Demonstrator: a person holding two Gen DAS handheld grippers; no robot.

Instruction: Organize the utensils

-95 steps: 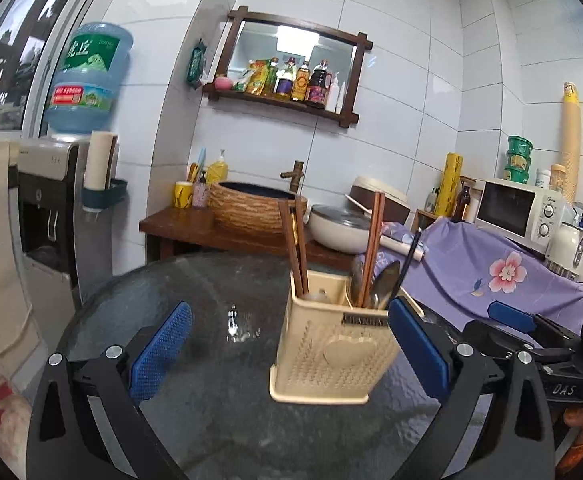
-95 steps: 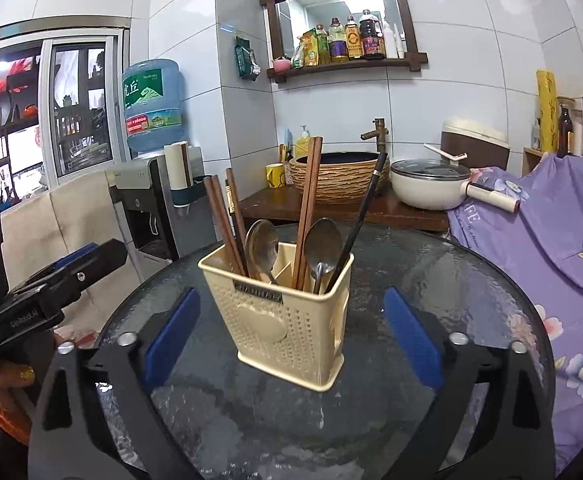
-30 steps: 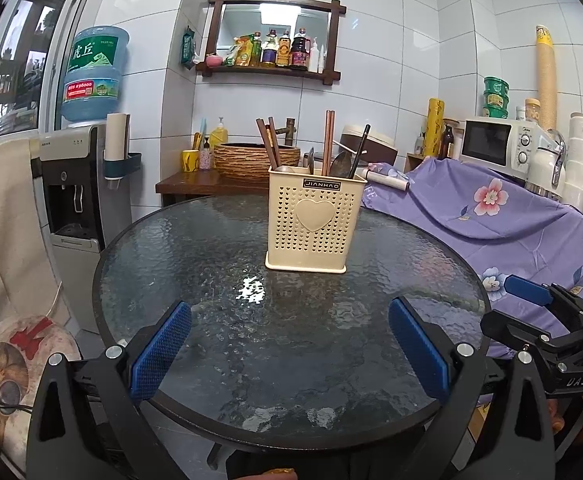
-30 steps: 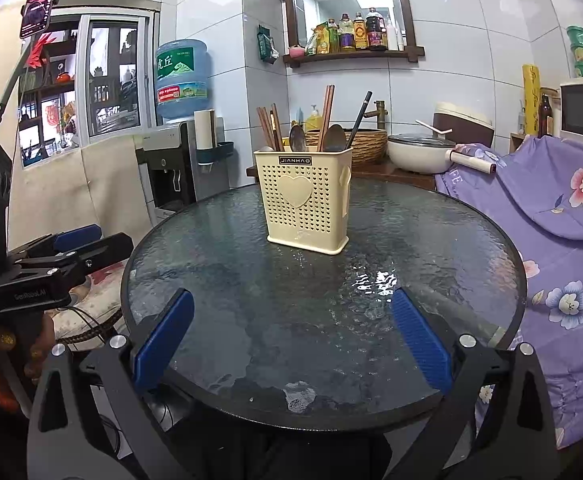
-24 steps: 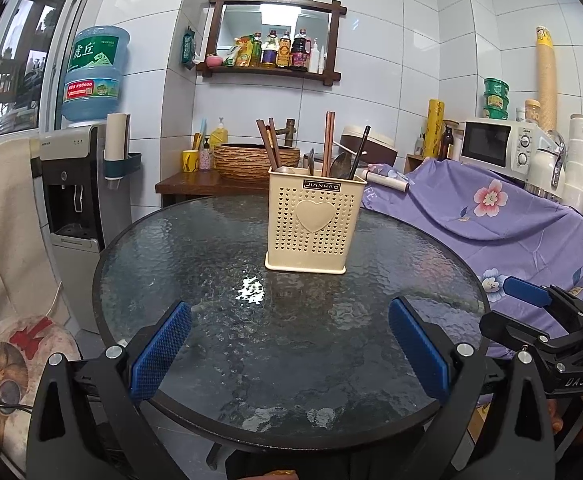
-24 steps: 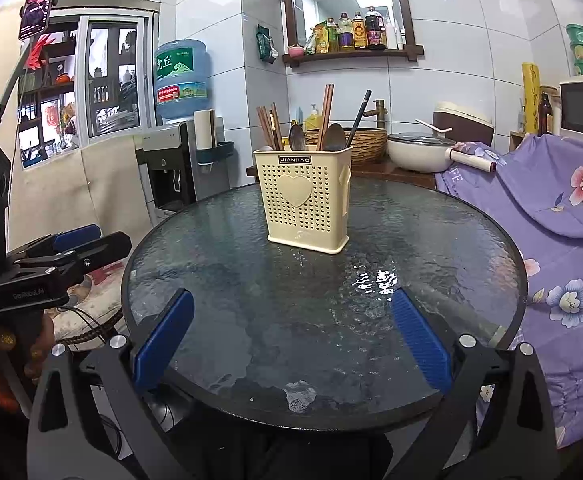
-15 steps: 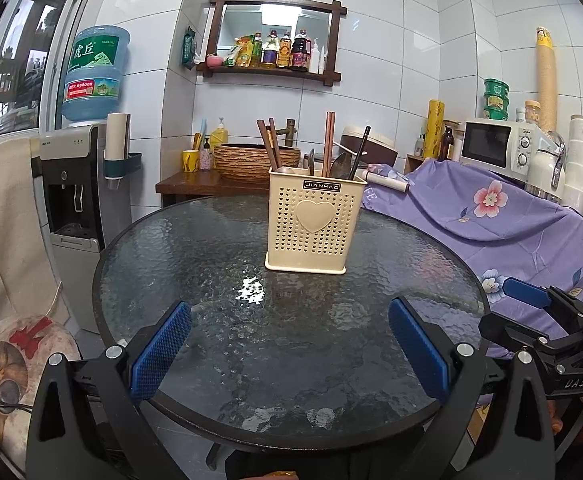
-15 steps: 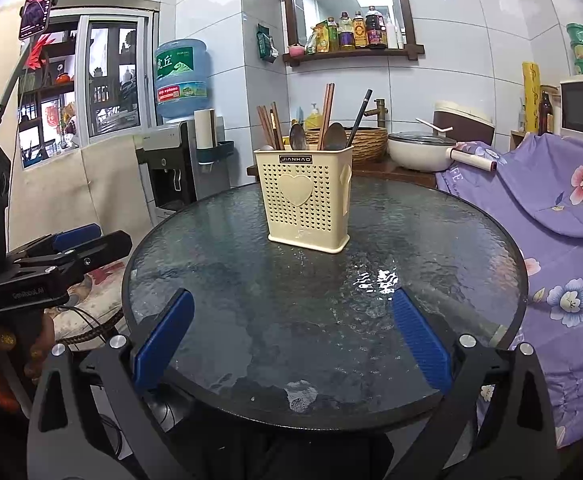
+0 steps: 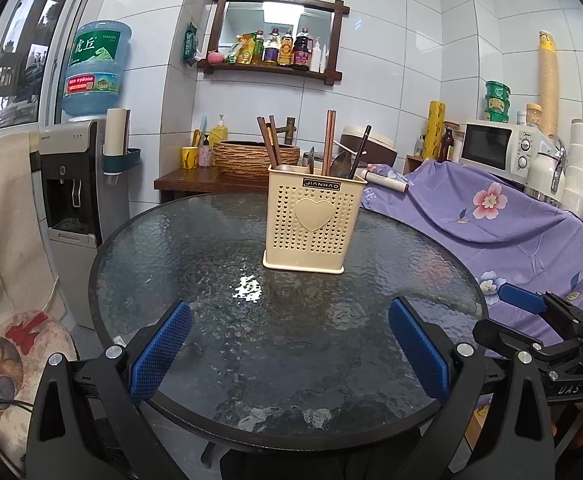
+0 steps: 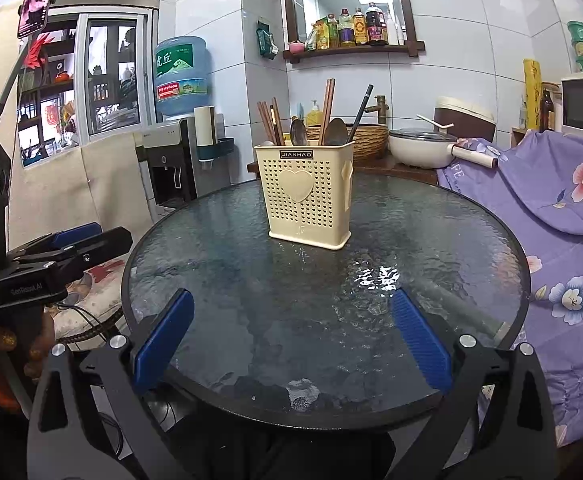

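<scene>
Both grippers have pulled back from the holder since about three seconds ago, when it filled each wrist view right between the fingers; over the last second nothing moves at all. Holder sits upright near the middle of the glass table, untouched. Reads as task finished or nearly so: every utensil is in the holder and none lies on the table around it.

Left to right inside the holder, left wrist view: brown chopsticks leaning left, a spoon just right of them, a reddish chopstick pair standing near upright, a second spoon, then a black chopstick leaning right. Which compartment each is in can't be told from here.

Left gripper: jaws spread wide, blue pads well apart, nothing between them, nothing touched; it hovers at the table's near edge, well short of the holder. Right gripper: same, wide open, empty, pads over the near rim, holder well ahead and slightly left of its centre line. In the left view the right gripper shows at the far right, off the table, beside the purple cloth.
</scene>
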